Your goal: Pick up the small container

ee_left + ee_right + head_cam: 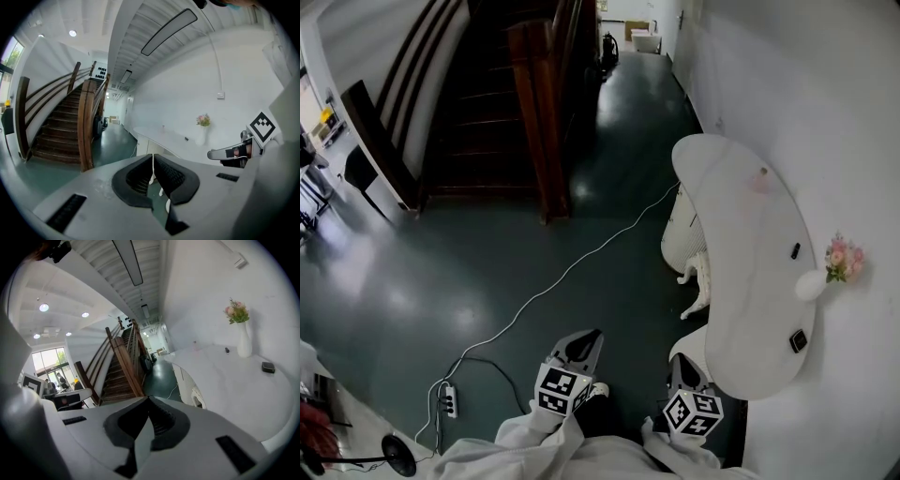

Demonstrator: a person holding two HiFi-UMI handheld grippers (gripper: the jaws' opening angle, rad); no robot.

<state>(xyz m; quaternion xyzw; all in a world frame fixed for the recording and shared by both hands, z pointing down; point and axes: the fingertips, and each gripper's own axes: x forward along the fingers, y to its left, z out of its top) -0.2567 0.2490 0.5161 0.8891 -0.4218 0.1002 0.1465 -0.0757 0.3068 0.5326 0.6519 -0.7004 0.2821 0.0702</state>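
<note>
WAITING TO REACH: A person stands at the near end of a white curved tabletop point(741, 244) with both tools held low. The left tongs point(584, 345) are pressed together with nothing between them, and the right tongs point(683, 367) are likewise closed and empty. The pickup has not begun; this reads as the approach step. A small black box point(798, 340), judged the likeliest small container, lies on the tabletop at about 3 o'clock from the right tongs, near the wall-side edge and apart from both tools. A white vase point(813, 285) of pink flowers stands at 12 o'clock from it. A smaller dark item point(794, 250) and a pinkish one point(761, 178) lie farther along, too small to identify. The next move probably calls for the right tongs to spread, swing over the tabletop and come down around the box. A white cable point(572, 267) runs across the dark green floor point(412, 300) to a power strip point(447, 401), with a wooden staircase point(487, 103) at 11 o'clock. No brand, label or writing can be read; only square markers show on the tools' cubes.
</note>
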